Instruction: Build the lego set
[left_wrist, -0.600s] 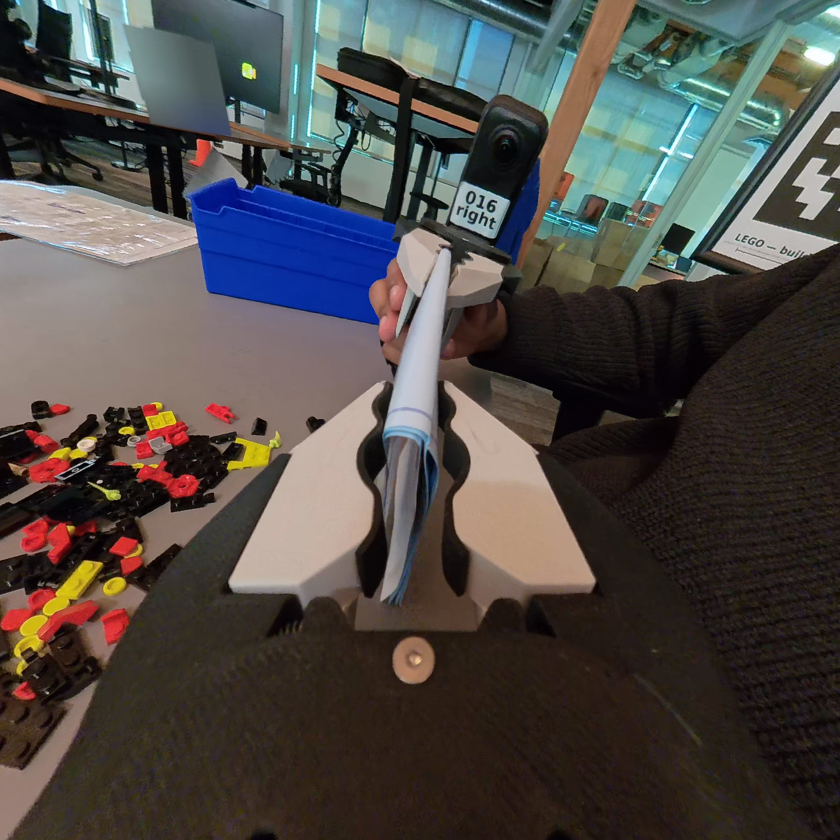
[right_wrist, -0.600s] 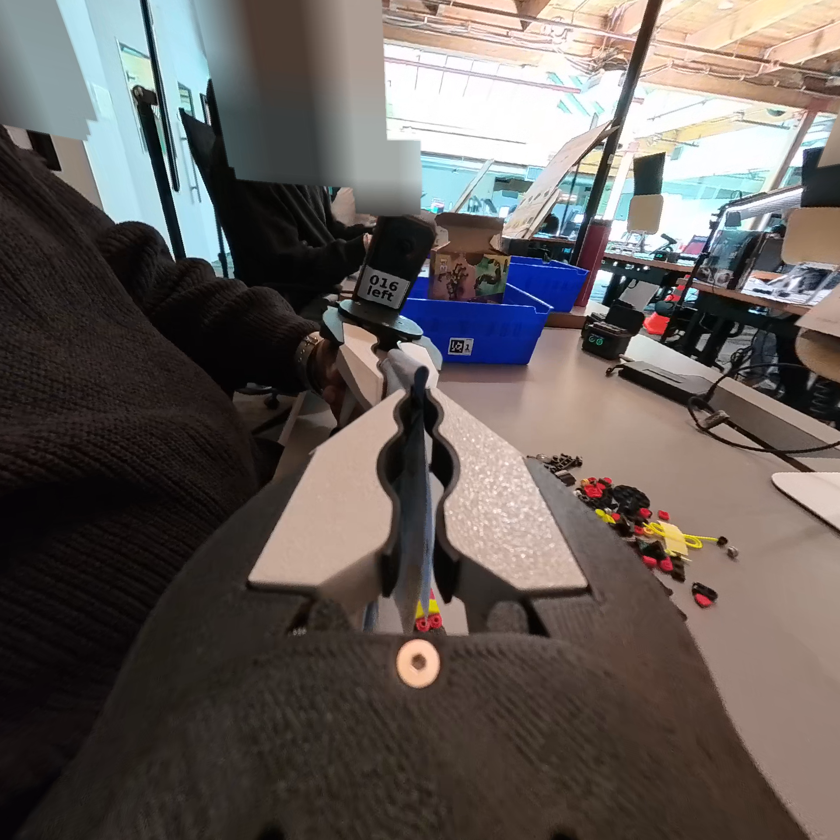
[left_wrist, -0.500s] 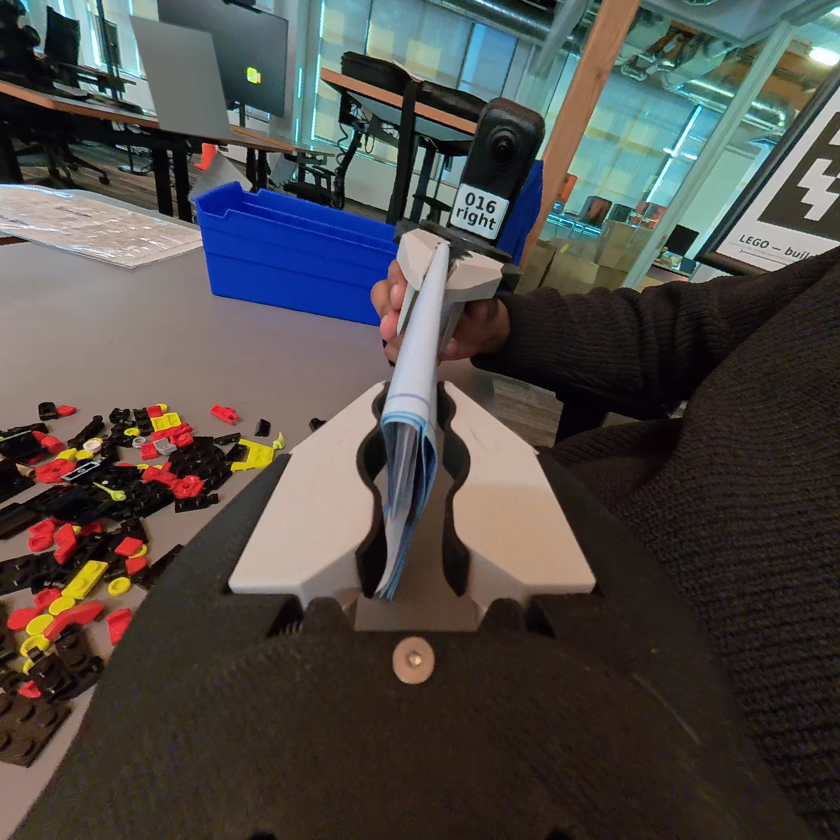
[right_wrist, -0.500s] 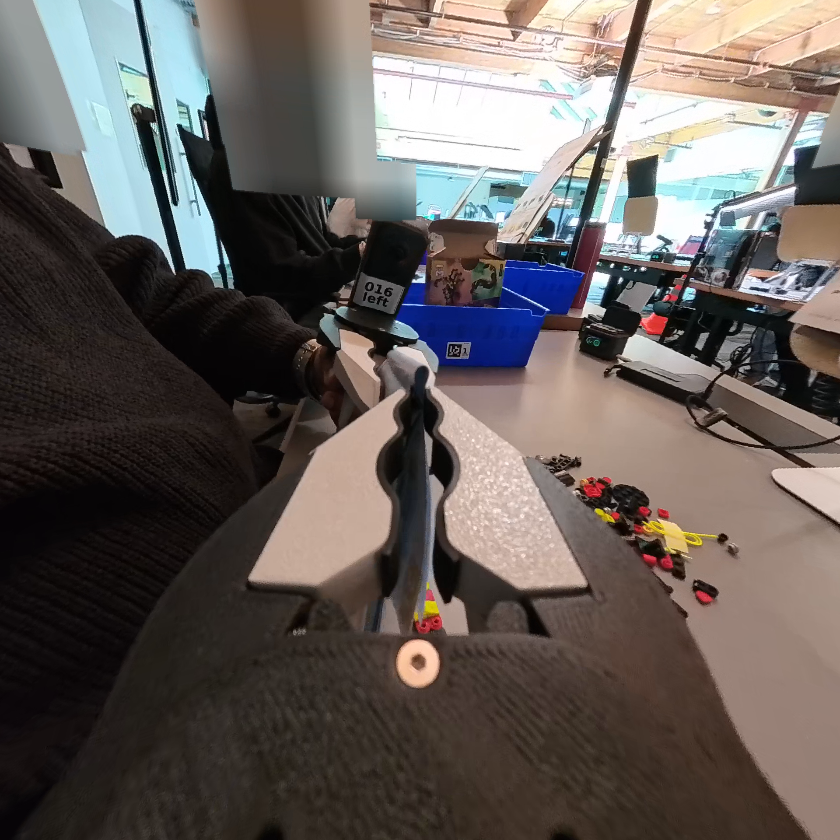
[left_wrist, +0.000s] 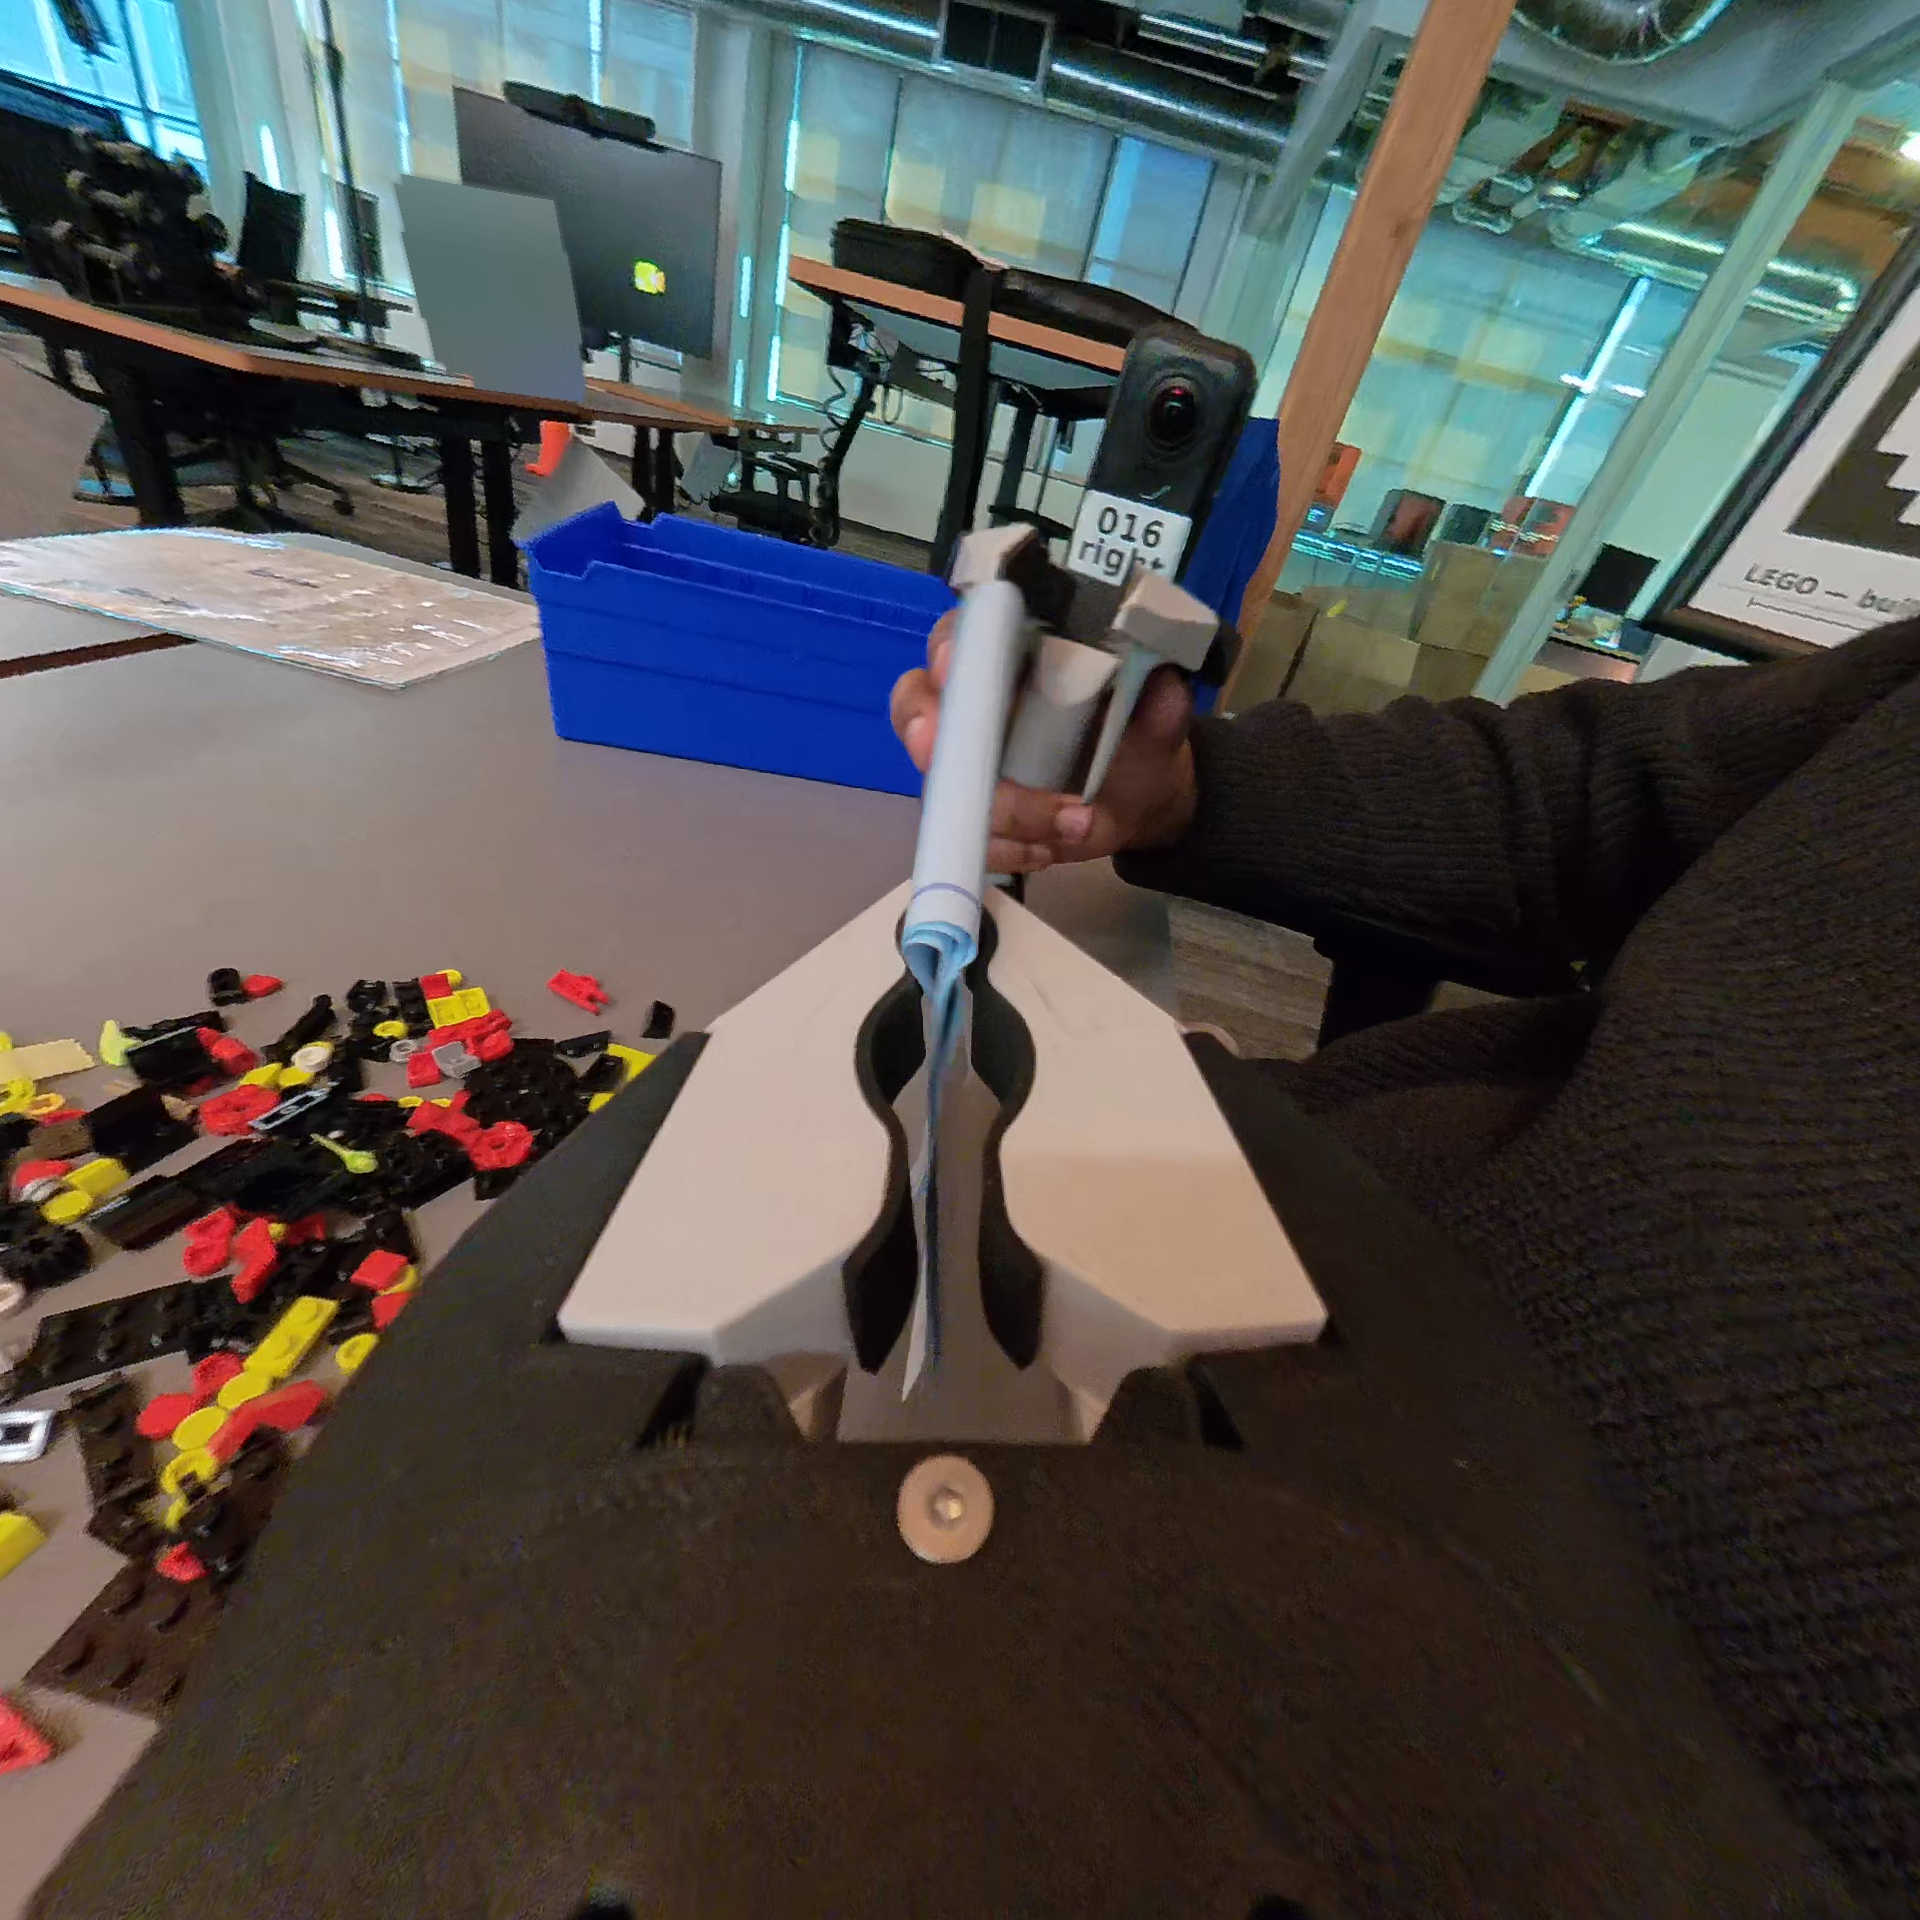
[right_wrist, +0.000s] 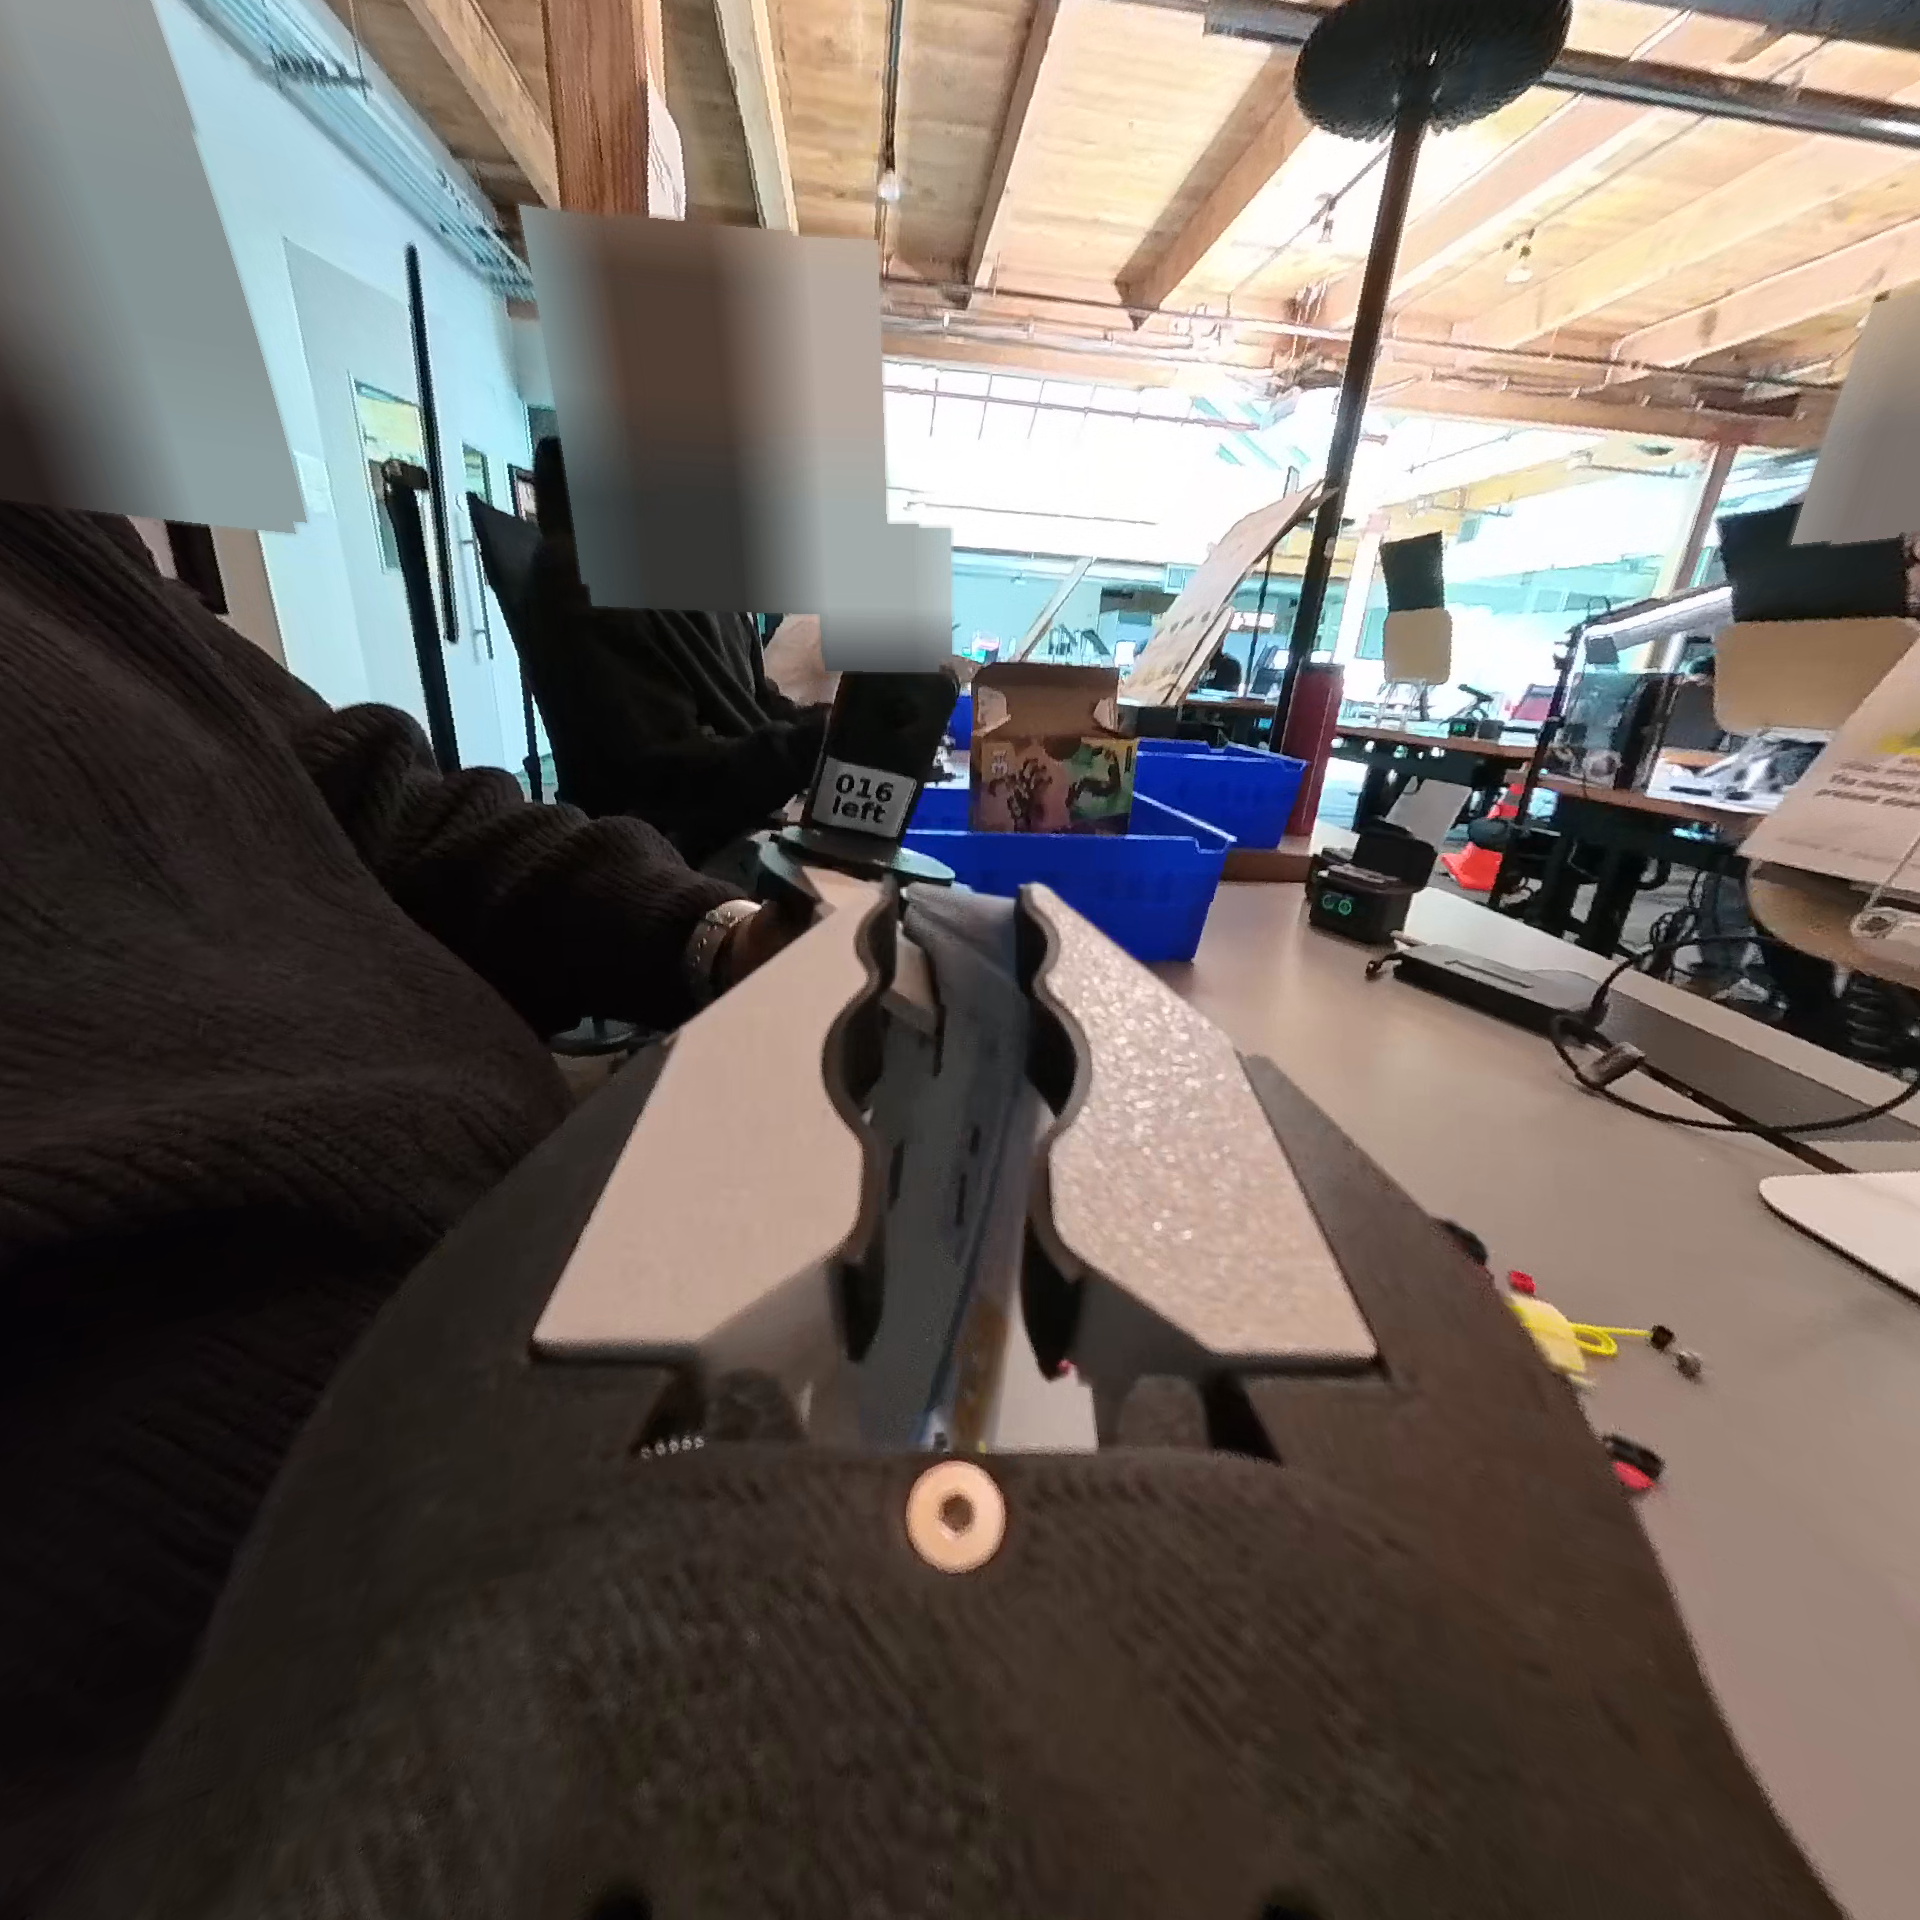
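A folded pale-blue paper booklet (left_wrist: 948, 790) is held edge-on in the air between the two grippers. My left gripper (left_wrist: 940, 909) is shut on its near end. My right gripper (right_wrist: 956, 914) is open, its fingers apart on either side of the booklet (right_wrist: 977, 1143). In the left wrist view the right gripper (left_wrist: 1081, 613) faces me, and the booklet leans against one finger (left_wrist: 997, 561). Loose red, black and yellow lego pieces (left_wrist: 260, 1143) lie on the grey table (left_wrist: 416, 810) at the left, and a few lego pieces (right_wrist: 1558, 1340) show in the right wrist view.
A blue bin (left_wrist: 727, 665) stands behind the pieces, beside a printed sheet (left_wrist: 260, 603). In the right wrist view, blue bins (right_wrist: 1081, 894) hold a cardboard box (right_wrist: 1049, 769), with a cable (right_wrist: 1621, 1060) and a white object (right_wrist: 1849, 1216) at the right. The person's dark sleeves flank both grippers. There is about 7 cm between the tips of the two grippers.
My right gripper has opened and let go of the booklet. My left gripper still grips it. The booklet's far end has slid to one side of the right gripper's fingers.
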